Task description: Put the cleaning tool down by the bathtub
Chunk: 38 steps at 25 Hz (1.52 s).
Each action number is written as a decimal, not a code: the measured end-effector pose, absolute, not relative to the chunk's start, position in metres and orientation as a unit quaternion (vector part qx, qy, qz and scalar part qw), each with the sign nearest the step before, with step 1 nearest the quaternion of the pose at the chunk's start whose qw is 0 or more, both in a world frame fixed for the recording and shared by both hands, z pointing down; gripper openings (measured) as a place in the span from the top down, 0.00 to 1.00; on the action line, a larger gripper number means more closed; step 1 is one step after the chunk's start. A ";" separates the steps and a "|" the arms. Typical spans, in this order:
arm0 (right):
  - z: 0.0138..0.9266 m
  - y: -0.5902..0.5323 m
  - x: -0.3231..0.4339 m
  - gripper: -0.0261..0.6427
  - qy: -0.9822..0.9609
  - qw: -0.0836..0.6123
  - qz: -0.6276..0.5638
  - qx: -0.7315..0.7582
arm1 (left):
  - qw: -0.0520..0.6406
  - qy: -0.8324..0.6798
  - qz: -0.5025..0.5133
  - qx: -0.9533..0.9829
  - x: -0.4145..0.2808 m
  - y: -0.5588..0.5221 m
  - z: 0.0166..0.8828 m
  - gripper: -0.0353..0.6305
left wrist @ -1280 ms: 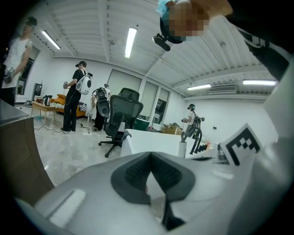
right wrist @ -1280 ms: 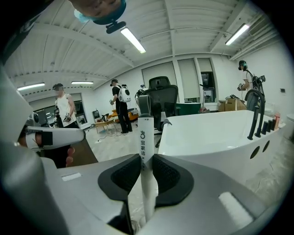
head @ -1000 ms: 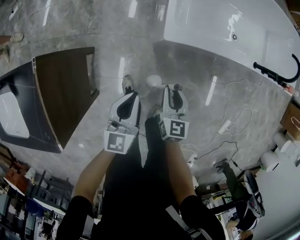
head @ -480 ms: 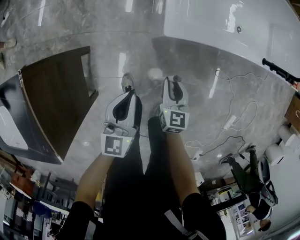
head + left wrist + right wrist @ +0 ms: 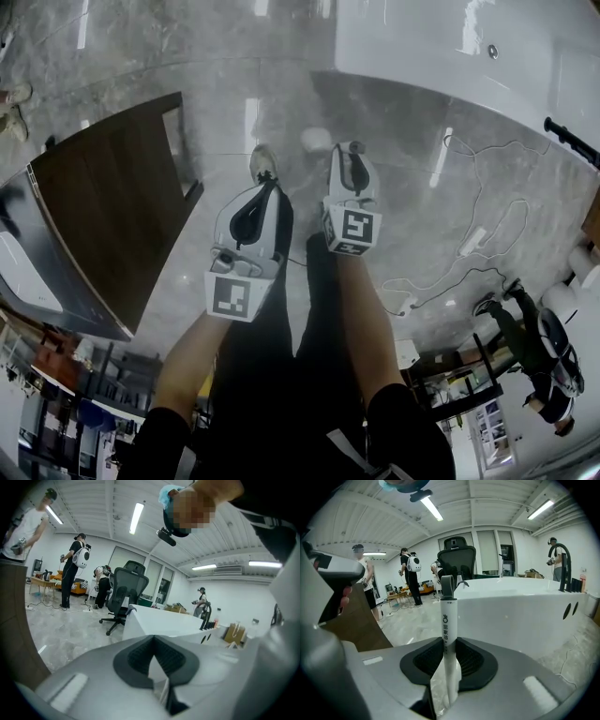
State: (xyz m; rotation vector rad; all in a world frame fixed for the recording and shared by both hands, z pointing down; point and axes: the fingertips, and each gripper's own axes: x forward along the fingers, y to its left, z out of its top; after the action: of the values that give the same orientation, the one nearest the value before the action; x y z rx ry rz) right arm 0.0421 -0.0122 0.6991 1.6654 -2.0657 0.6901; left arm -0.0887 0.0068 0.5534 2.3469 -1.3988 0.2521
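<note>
The right gripper has its jaws clamped on the white cleaning tool, with the bathtub ahead and a dark wooden cabinet to the left, while the left gripper has its jaws closed on nothing.

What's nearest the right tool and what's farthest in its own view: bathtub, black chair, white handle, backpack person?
1. White handle, clamped in the right tool.
2. Bathtub, just ahead, right.
3. Chair, behind the tub, centre.
4. Backpack person, far back, left.

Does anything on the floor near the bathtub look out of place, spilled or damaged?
Only a loose white extension lead snaking across the floor beside the bathtub, a possible trip hazard. Nothing looks spilled or broken.
</note>
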 end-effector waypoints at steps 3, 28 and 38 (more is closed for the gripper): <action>0.715 -0.015 0.043 0.83 -0.734 0.205 0.250 0.597 | 0.199 -0.497 0.092 0.839 -0.089 0.001 0.561 0.93; 0.821 -0.038 0.045 0.83 -0.713 0.242 0.275 0.597 | 0.211 -0.487 0.097 0.842 -0.096 -0.029 0.615 0.94; 0.847 -0.053 0.049 0.83 -0.705 0.250 0.286 0.599 | 0.213 -0.491 0.099 0.839 -0.098 -0.039 0.626 0.94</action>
State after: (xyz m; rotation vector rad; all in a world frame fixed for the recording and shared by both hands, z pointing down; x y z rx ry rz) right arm 0.0487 -0.0531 0.8467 1.6311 -1.9196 0.7774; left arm -0.0979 -0.0386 0.6261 2.3287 -1.3624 0.2745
